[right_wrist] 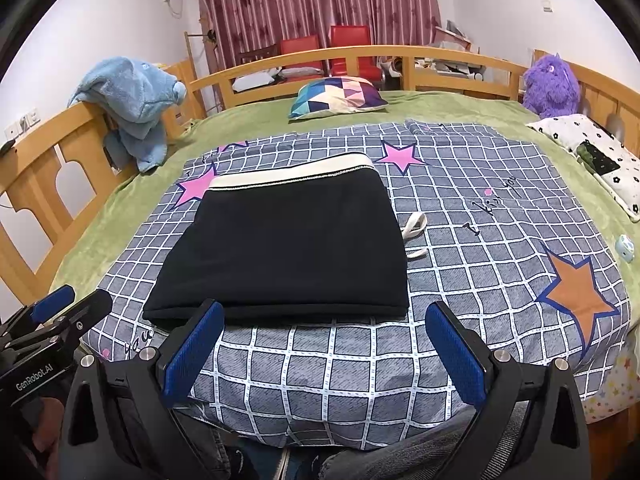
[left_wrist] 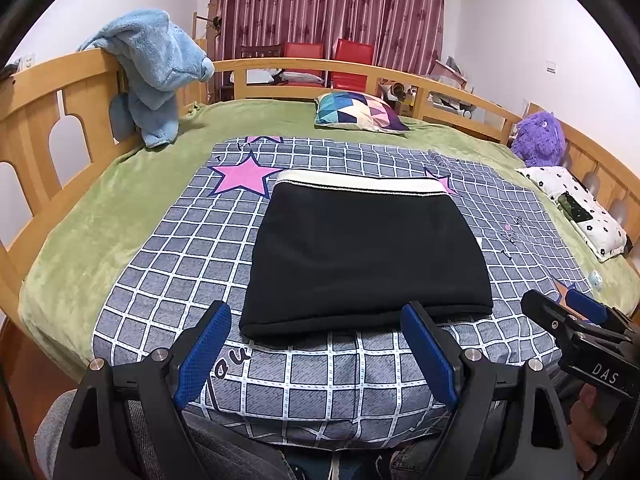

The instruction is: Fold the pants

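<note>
The left claw [left_wrist: 316, 344] hangs with its blue pads spread wide and nothing between them, just short of the near edge of the black pants [left_wrist: 360, 256]. The right claw [right_wrist: 324, 348] is likewise spread and empty, poised before the same near fold. The pants lie as a compact rectangle, cream waistband [right_wrist: 296, 174] at the far edge, on the checked star-print sheet [right_wrist: 480, 264] that covers the middle of the bed.

By the look of it the folding is nearly or fully done, so the chief risk is disturbing it. A claw pushed forward low could catch the thick near fold and slide or peel open the layers. A pinch that also grabs the sheet beneath would drag the whole bundle askew. The loose cream drawstring [right_wrist: 414, 226] sticks out at the right side of the pants; a finger that snags it could tug the waistband crooked. Nothing else lies close: the patterned cushion [right_wrist: 340, 96] sits well apart.
</note>
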`<state>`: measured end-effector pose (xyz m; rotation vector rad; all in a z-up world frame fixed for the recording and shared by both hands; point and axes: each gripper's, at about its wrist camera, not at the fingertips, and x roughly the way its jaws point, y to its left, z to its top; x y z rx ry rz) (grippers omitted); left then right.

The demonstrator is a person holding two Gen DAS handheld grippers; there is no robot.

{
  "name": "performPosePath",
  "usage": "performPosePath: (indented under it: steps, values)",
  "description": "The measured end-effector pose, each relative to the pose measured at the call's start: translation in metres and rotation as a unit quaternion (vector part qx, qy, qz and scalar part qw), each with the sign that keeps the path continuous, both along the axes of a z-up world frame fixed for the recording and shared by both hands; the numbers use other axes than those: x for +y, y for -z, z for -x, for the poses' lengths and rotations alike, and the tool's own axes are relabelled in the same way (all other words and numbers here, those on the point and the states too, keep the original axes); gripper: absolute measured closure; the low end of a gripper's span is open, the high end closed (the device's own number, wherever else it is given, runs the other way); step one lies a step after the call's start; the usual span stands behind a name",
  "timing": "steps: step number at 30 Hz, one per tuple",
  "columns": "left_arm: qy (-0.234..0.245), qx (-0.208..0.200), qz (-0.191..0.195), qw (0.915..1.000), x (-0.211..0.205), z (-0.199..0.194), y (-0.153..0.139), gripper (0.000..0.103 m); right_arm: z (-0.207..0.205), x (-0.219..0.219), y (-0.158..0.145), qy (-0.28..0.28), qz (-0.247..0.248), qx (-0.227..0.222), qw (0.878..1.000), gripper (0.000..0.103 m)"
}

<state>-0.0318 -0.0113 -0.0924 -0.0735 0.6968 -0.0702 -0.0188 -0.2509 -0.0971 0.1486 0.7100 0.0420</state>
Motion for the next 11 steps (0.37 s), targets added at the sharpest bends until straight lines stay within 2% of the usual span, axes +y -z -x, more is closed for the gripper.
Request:
performPosePath:
  steps: [11]
  values:
    - [0.001, -0.007, 0.005, 1.0, 0.0037, 0.0011, 0.0011, 0.017, -0.001, 0.0021, -0.0002, 0.001, 0.0, 0.0, 1.0, 0.004]
